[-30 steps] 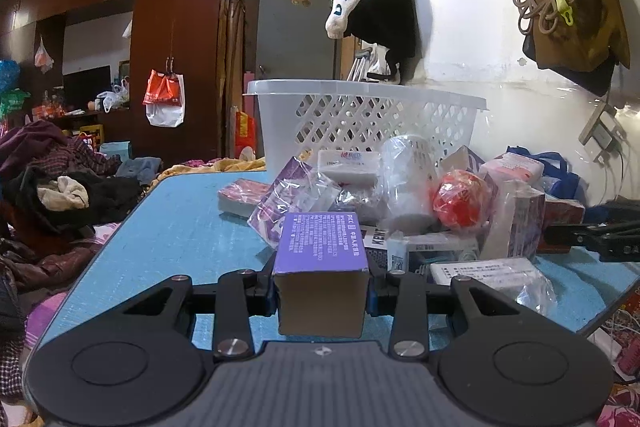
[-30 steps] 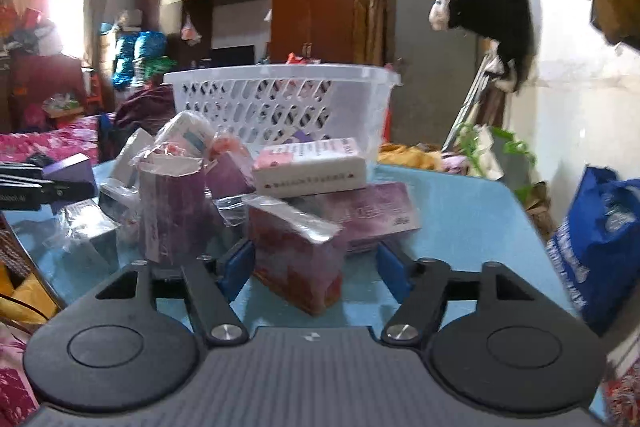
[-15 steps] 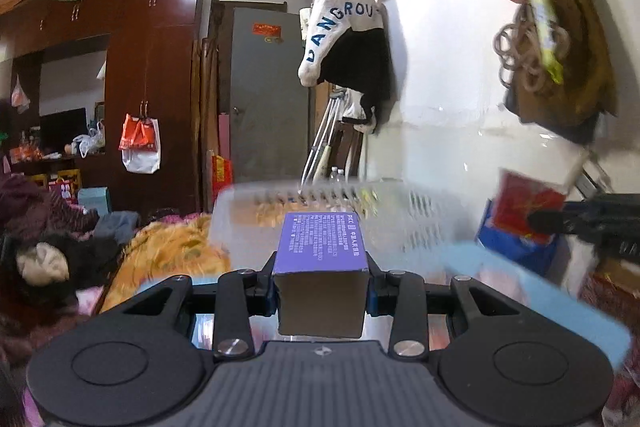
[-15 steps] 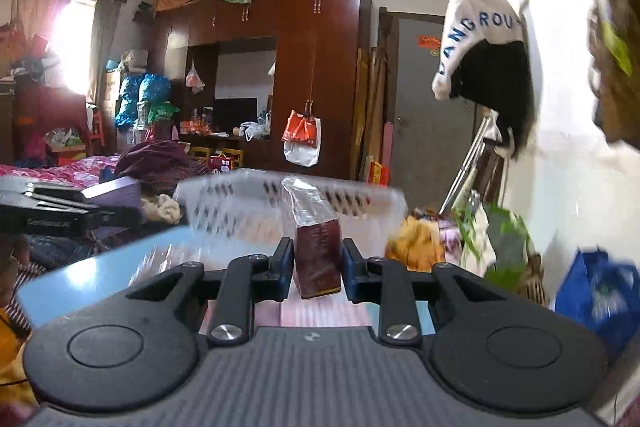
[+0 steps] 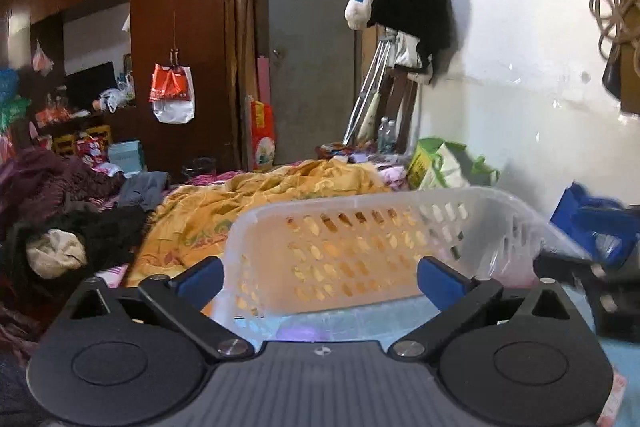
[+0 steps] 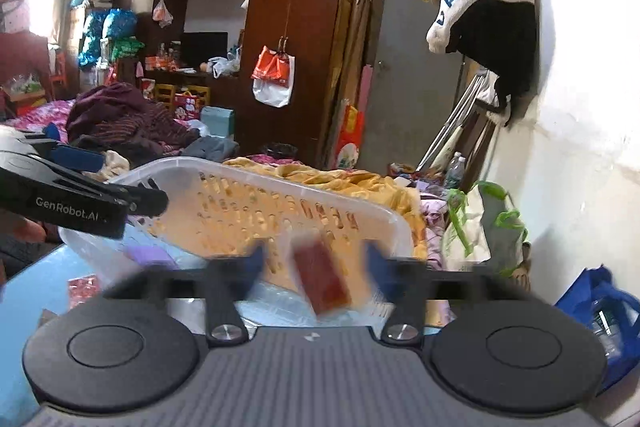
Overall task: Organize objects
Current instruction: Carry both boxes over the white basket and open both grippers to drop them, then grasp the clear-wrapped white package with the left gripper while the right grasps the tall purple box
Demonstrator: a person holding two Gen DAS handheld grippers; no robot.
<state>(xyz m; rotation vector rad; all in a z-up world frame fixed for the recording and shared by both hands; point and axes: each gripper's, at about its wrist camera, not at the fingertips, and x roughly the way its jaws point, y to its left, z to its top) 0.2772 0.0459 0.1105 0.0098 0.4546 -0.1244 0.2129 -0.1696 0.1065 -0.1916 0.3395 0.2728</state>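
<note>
A white plastic basket (image 5: 360,211) stands right in front of both grippers; it also shows in the right wrist view (image 6: 280,183). My left gripper (image 5: 320,277) is open and empty over the basket's near edge. A purple box (image 5: 298,333) lies blurred just below it inside the basket and shows in the right wrist view (image 6: 150,253). My right gripper (image 6: 314,265) is open. A red plastic-wrapped packet (image 6: 322,281) sits blurred and tilted between its parted fingers, free of them. The left gripper's body (image 6: 72,199) shows at the left of the right wrist view.
The blue table (image 6: 24,283) holds the basket, with a pink packet (image 6: 82,289) lying on it. A yellow blanket (image 5: 248,199) lies behind. A blue bag (image 6: 604,311) sits at right by the white wall. Piled clothes (image 5: 60,211) lie at left.
Both grippers have opened over the basket. The purple box has left my left gripper and dropped into the basket. The red packet has come free of my right gripper.
</note>
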